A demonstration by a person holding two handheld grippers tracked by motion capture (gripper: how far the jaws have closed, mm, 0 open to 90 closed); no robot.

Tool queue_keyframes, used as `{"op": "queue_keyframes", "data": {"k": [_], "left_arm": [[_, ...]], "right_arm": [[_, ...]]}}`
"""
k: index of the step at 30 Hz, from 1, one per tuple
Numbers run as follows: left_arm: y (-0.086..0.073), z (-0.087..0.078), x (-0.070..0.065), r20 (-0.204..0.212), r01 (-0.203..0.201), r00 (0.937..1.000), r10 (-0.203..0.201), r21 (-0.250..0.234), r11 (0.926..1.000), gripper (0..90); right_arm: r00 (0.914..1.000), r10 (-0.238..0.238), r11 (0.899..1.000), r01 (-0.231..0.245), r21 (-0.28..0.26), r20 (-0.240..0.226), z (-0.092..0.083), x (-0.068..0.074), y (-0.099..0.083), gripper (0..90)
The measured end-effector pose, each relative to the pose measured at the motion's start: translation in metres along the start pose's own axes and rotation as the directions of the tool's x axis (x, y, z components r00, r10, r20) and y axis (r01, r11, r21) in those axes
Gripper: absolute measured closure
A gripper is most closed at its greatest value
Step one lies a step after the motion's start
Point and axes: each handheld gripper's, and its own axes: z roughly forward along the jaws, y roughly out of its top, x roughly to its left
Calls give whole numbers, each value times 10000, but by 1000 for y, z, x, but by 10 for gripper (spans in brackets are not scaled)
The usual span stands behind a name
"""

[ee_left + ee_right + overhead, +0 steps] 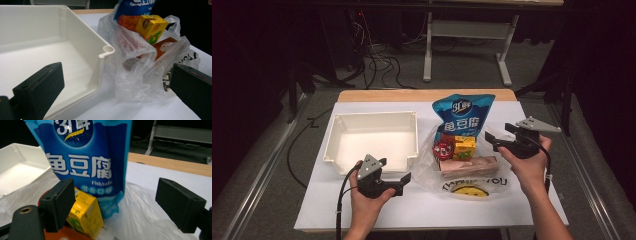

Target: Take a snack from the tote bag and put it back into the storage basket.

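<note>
Grippers stand wide open and empty: left gripper [406, 181] near the white tray [332, 150], right gripper [493, 141] beside the clear plastic bag [432, 172]. Blue pouch [462, 116], yellow carton [464, 147] and brown pack [469, 165] lie on the bag, right of the tray.

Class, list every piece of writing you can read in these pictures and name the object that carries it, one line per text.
"31鲜": top of the blue pouch.
"鱼豆腐": large white characters on the same pouch.
"Fishtofu": small print below them; the line under it is too blurred to read.
"YOU": black print on the clear plastic bag, above a yellow smiley; the word before it is crumpled.
Yellow drink carton: green letters, partly hidden, unreadable.
Red round lid: too small to read.
</note>
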Motion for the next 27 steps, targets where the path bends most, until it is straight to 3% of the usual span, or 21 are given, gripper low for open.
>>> {"op": "queue_keyframes", "data": {"k": [4, 5, 9, 12, 13, 16, 18, 19, 20, 21, 22, 25, 27], "left_arm": [[1, -1, 5, -36, 19, 10000, -19, 87, 10000, 3], [2, -1, 8, -80, 42, 10000, -41, 115, 9999, 4], [5, -1, 15, -199, 163, 9997, -163, 28, 9999, 16], [6, -1, 16, -245, 204, 9995, -206, -90, 9998, 28], [8, -2, 17, -233, 203, 9995, -206, -117, 9997, 31], [8, -2, 19, -261, 233, 9994, -237, -160, 9996, 41], [9, -2, 20, -284, 270, 9992, -276, -203, 9994, 45], [9, -2, 20, -281, 298, 9991, -304, -220, 9993, 55], [9, -2, 20, -281, 298, 9991, -304, -220, 9993, 61], [9, -2, 20, -247, 328, 9991, -333, -187, 9993, 61], [9, -2, 19, -210, 309, 9993, -312, -148, 9994, 85], [8, -1, 20, -200, 330, 9992, -333, -169, 9993, 106], [9, 0, 20, -252, 351, 9990, -356, -212, 9992, 121]], "right_arm": [[9998, 102, 9999, -102, 29, -174, 17, 2, 5, 187], [9996, 87, 9999, -85, 77, -260, 29, 4, 8, 205], [9997, 145, 9998, -142, 144, -196, 47, 4, 15, 256], [10000, 80, 9999, -80, 136, 5, 54, 3, 19, 277], [9996, 276, 9996, -276, 16, -99, 59, 1, 23, 302], [9994, 274, 9996, -276, -96, -204, 63, 1, 27, 354], [9996, 83, 9999, -84, -68, -261, 69, 4, 28, 397], [9995, -318, 9995, 318, -35, -39, 75, 7, 28, 428], [9995, -318, 9995, 318, -35, -39, 75, 7, 28, 428], [9992, -402, 9992, 402, 23, 11, 76, 7, 27, 459], [9973, -733, 9973, 733, 97, -27, 80, 8, 25, 552], [9935, -1122, 9936, 1125, 101, -190, 80, 11, 23, 774], [9914, -1253, 9920, 1258, 89, -381, 77, 13, 22, 858]]}}
